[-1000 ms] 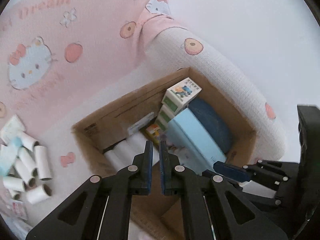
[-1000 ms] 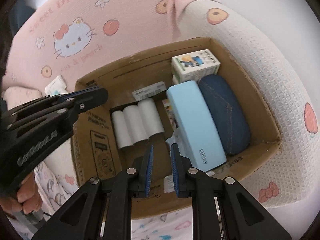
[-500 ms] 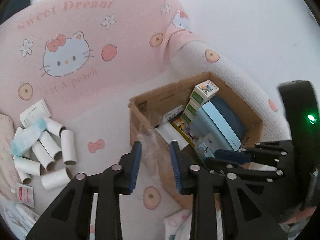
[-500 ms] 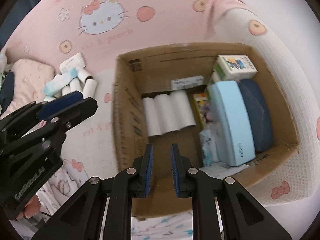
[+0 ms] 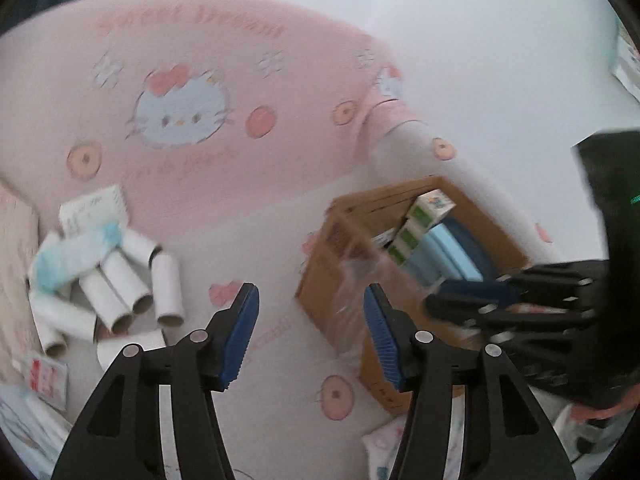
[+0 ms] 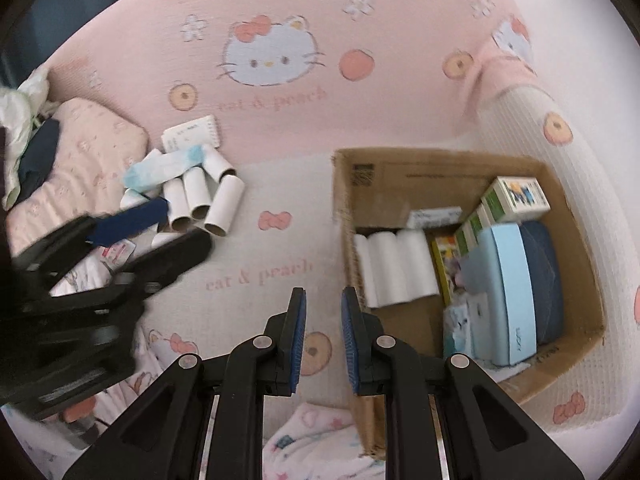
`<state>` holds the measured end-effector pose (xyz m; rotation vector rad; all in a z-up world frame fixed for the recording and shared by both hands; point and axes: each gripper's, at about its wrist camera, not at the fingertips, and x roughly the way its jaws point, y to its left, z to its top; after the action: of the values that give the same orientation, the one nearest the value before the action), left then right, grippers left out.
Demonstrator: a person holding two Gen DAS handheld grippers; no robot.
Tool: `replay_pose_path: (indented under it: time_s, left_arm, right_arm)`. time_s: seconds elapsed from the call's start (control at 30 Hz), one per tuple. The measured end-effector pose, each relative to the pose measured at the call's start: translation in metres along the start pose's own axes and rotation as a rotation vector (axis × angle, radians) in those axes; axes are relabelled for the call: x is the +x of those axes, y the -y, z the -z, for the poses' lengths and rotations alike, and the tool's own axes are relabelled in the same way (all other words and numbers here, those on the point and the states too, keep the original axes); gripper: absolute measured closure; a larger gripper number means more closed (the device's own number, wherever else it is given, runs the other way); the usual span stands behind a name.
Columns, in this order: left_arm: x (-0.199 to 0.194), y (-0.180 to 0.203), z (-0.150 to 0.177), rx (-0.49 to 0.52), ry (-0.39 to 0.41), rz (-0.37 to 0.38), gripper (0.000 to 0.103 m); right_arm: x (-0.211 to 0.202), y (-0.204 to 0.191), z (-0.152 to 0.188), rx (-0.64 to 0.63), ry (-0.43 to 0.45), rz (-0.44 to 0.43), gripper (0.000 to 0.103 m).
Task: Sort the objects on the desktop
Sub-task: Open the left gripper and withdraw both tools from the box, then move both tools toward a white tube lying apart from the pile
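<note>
Two hand-held grippers are hovering empty: left hand-held gripper [image 5: 311, 334] gaping wide, right hand-held gripper [image 6: 323, 336] slightly parted. Cardboard tubes [image 6: 200, 196] are lying ahead-left of both, cardboard box [image 6: 440, 168] ahead-right.

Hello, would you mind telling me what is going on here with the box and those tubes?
A person with two handheld grippers is sorting items into a cardboard box on a pink cushion. Both grippers are empty: the left gripper is wide open, the right gripper slightly open. White rolls already lie in the box; loose cardboard tubes wait outside.
</note>
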<state>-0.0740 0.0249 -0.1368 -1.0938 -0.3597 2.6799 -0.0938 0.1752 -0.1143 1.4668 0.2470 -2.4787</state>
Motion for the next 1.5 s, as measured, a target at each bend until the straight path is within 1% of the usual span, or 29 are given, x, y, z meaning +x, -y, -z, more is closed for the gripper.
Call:
replay_pose_path:
  time_s: [0.07,0.13,0.2,0.27,0.33,0.37,0.4,0.47,0.5,0.57,0.63,0.67,0.7,0.73,0.77,0.8,0.87,0.93,1.0,1.07,1.2,1.33,1.37,1.5]
  left_arm:
    - [0.006,-0.014,0.015,-0.057,-0.009,0.015,0.044]
    - [0.010,-0.029,0.030,-0.116,-0.025,0.048,0.044]
    - [0.009,-0.036,0.040,-0.117,-0.031,0.077,0.044]
    - [0.003,-0.037,0.048,-0.068,-0.007,0.060,0.044]
    - [-0.005,-0.036,0.058,0.025,0.028,0.019,0.044]
    - [-0.008,-0.035,0.064,0.080,0.044,-0.016,0.044]
    - [-0.009,-0.036,0.070,0.112,0.054,-0.042,0.044]
    - [-0.009,-0.042,0.081,0.129,0.052,-0.070,0.044]
    - [-0.008,-0.050,0.088,0.095,0.043,-0.064,0.044]
    - [-0.006,-0.065,0.091,0.031,0.033,-0.037,0.044]
    - [-0.004,-0.089,0.088,-0.085,0.032,-0.019,0.045]
    - [-0.004,-0.097,0.088,-0.124,0.037,-0.010,0.046]
    - [-0.003,-0.114,0.088,-0.209,0.044,0.009,0.046]
    - [-0.002,-0.122,0.089,-0.251,0.043,0.014,0.049]
    - [0.000,-0.139,0.091,-0.337,0.040,0.016,0.054]
    - [-0.001,-0.148,0.092,-0.381,0.046,0.008,0.063]
    - [-0.004,-0.164,0.095,-0.463,0.071,-0.001,0.064]
    - [-0.007,-0.178,0.099,-0.536,0.095,-0.008,0.064]
    - [-0.005,-0.186,0.099,-0.570,0.090,-0.038,0.065]
    - [0.000,-0.194,0.097,-0.601,0.076,-0.050,0.065]
    - [0.017,-0.209,0.091,-0.646,0.042,-0.103,0.065]
    - [0.033,-0.225,0.088,-0.691,0.020,-0.170,0.064]
    - [0.037,-0.230,0.089,-0.709,0.014,-0.198,0.065]
    - [0.038,-0.233,0.090,-0.703,0.012,-0.246,0.065]
  right_arm:
    - [-0.001,-0.010,0.003,-0.029,0.036,0.014,0.089]
    - [-0.003,-0.018,0.006,-0.042,0.062,0.016,0.089]
    - [-0.005,-0.027,0.010,-0.069,0.093,0.028,0.089]
    - [-0.006,-0.036,0.014,-0.094,0.125,0.044,0.089]
    - [-0.006,-0.044,0.018,-0.112,0.143,0.051,0.089]
    - [-0.005,-0.048,0.021,-0.118,0.147,0.049,0.089]
    - [-0.005,-0.052,0.024,-0.117,0.149,0.042,0.089]
    - [-0.003,-0.060,0.031,-0.107,0.151,0.019,0.089]
    - [-0.001,-0.064,0.035,-0.112,0.153,0.020,0.089]
    - [0.004,-0.077,0.043,-0.152,0.156,0.059,0.089]
    - [0.012,-0.090,0.051,-0.210,0.155,0.086,0.089]
    - [0.018,-0.098,0.055,-0.245,0.146,0.082,0.089]
    - [0.023,-0.103,0.057,-0.269,0.134,0.075,0.089]
    - [0.030,-0.110,0.059,-0.295,0.121,0.069,0.089]
    - [0.035,-0.114,0.060,-0.309,0.116,0.064,0.089]
    - [0.040,-0.118,0.060,-0.319,0.111,0.056,0.089]
    - [0.052,-0.123,0.059,-0.314,0.099,0.024,0.089]
    - [0.065,-0.125,0.054,-0.284,0.080,-0.034,0.089]
    - [0.080,-0.125,0.046,-0.241,0.043,-0.084,0.089]
    - [0.093,-0.126,0.038,-0.204,0.027,-0.134,0.089]
    - [0.116,-0.130,0.019,-0.156,0.008,-0.197,0.089]
    - [0.144,-0.133,0.004,-0.126,-0.034,-0.229,0.088]
    - [0.153,-0.133,0.000,-0.110,-0.054,-0.242,0.088]
    - [0.179,-0.128,-0.013,-0.022,-0.112,-0.288,0.088]
